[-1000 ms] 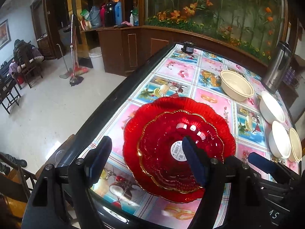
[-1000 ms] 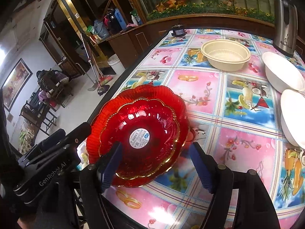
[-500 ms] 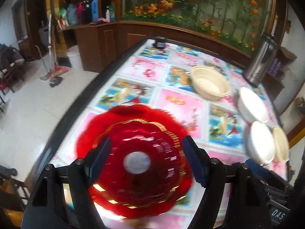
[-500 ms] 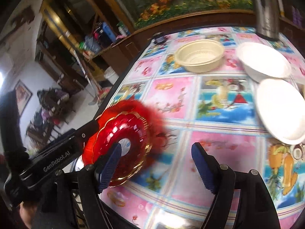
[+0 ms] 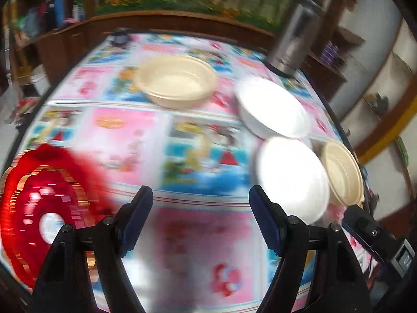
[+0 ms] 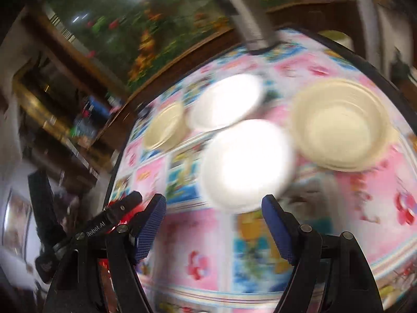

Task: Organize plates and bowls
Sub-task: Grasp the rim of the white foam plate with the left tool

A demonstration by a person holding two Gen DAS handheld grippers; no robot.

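Plates and bowls sit on the desk (image 5: 198, 234), which wears a bright picture cloth. We use the near white bowl (image 5: 292, 177) as our marker. Both views are blurry.

In the left wrist view, the red plates (image 5: 44, 208) lie stacked far to the left of that white bowl, at the desk's near left edge. A second white bowl (image 5: 271, 107) sits just behind it, so close that we cannot tell if they touch. A cream bowl (image 5: 341, 172) sits right beside it on the right. Another cream bowl (image 5: 177, 80) is behind it and off to the left. A shiny metal jug (image 5: 294, 36) stands far behind, near the desk's back edge.

Our left gripper (image 5: 200, 219) hangs over bare cloth, to the left of the white bowl. Its jaws stand wide apart with nothing between them.

Our right gripper (image 6: 213, 229) hangs just in front of the same white bowl. Its jaws stand wide apart too, and they hold nothing. The left gripper's black body shows at the left of this view, with a bit of red plate behind it.
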